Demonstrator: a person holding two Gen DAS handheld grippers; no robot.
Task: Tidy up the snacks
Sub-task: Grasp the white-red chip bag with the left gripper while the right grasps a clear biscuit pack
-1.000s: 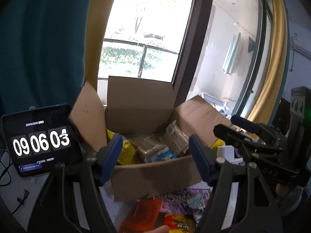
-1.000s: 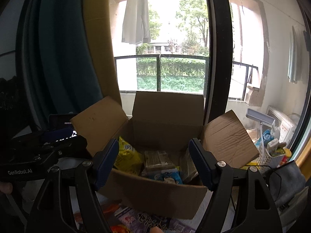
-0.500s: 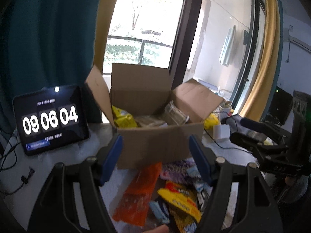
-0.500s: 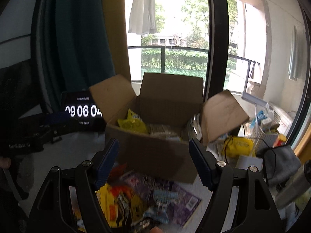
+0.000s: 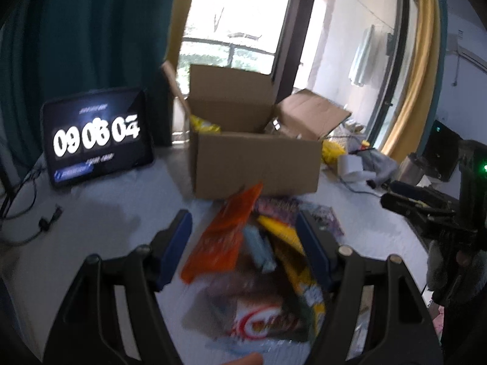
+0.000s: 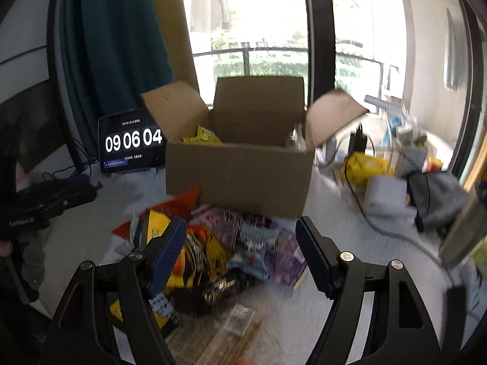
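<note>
An open cardboard box (image 5: 255,164) (image 6: 240,176) stands on the white table, its flaps up and yellow packets showing inside. In front of it lies a loose pile of snack packets: an orange bag (image 5: 225,237), a yellow one (image 5: 292,249), a purple pack (image 6: 283,255) and a light blue one (image 6: 252,258). My left gripper (image 5: 243,249) hangs open above the pile with nothing between its fingers. My right gripper (image 6: 240,252) is open too, over the same pile, and also shows at the right of the left wrist view (image 5: 426,210).
A tablet showing a clock (image 5: 97,140) (image 6: 131,143) leans at the left of the box, with cables (image 5: 27,213) beside it. Right of the box are a yellow bag (image 6: 365,167), a white block (image 6: 386,194), a dark cloth (image 6: 438,194) and a wire basket.
Both grippers have pulled back from the box and sunk toward the table. The box has shrunk in view, and the snack pile now fills the space between the fingers.
</note>
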